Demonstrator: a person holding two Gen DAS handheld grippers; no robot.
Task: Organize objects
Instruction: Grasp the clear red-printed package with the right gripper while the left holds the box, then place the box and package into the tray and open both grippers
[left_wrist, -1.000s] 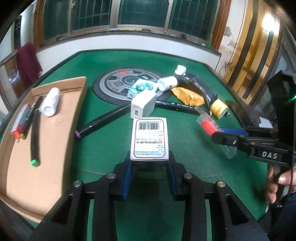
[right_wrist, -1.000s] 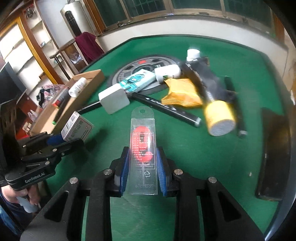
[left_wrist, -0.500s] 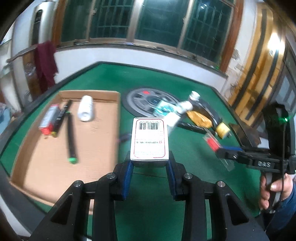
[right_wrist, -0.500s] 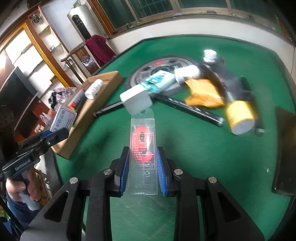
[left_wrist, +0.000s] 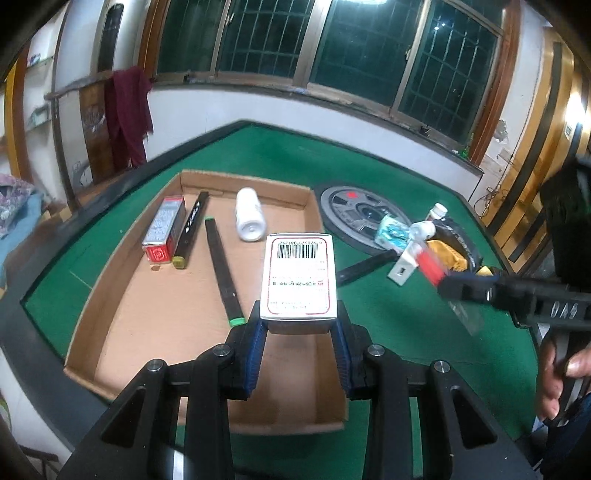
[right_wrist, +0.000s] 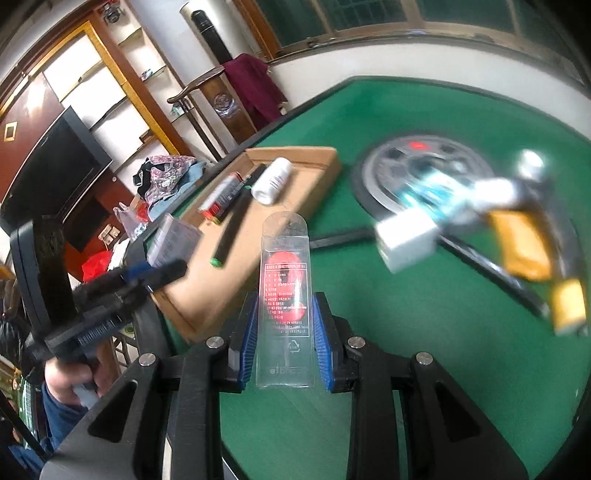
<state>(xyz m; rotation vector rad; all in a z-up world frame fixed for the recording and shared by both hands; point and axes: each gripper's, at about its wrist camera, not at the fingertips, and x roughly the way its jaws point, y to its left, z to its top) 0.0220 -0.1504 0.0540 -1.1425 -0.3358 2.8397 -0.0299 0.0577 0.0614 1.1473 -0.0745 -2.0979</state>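
Observation:
My left gripper (left_wrist: 298, 334) is shut on a white box with a barcode (left_wrist: 299, 277) and holds it above the near right part of a shallow cardboard tray (left_wrist: 122, 325). The tray holds a white bottle (left_wrist: 249, 219), a red box (left_wrist: 164, 229) and two dark pens (left_wrist: 223, 266). My right gripper (right_wrist: 284, 332) is shut on a clear plastic packet with a red item (right_wrist: 285, 295), held over the green table beside the tray (right_wrist: 207, 295). It also shows in the left wrist view (left_wrist: 458, 286).
On the green table (left_wrist: 406, 332) right of the tray lie a round grey disc (left_wrist: 354, 214), a teal packet (left_wrist: 393, 230), a white adapter (right_wrist: 404, 238), a yellow pouch (right_wrist: 524, 243), a yellow roll (right_wrist: 569, 306), white bottles and a long black pen (left_wrist: 365, 267). Shelves and a TV stand left.
Both grippers have swung left toward the cardboard tray with their loads. The white box now hangs over the tray; the clear packet has come near the tray's right edge.

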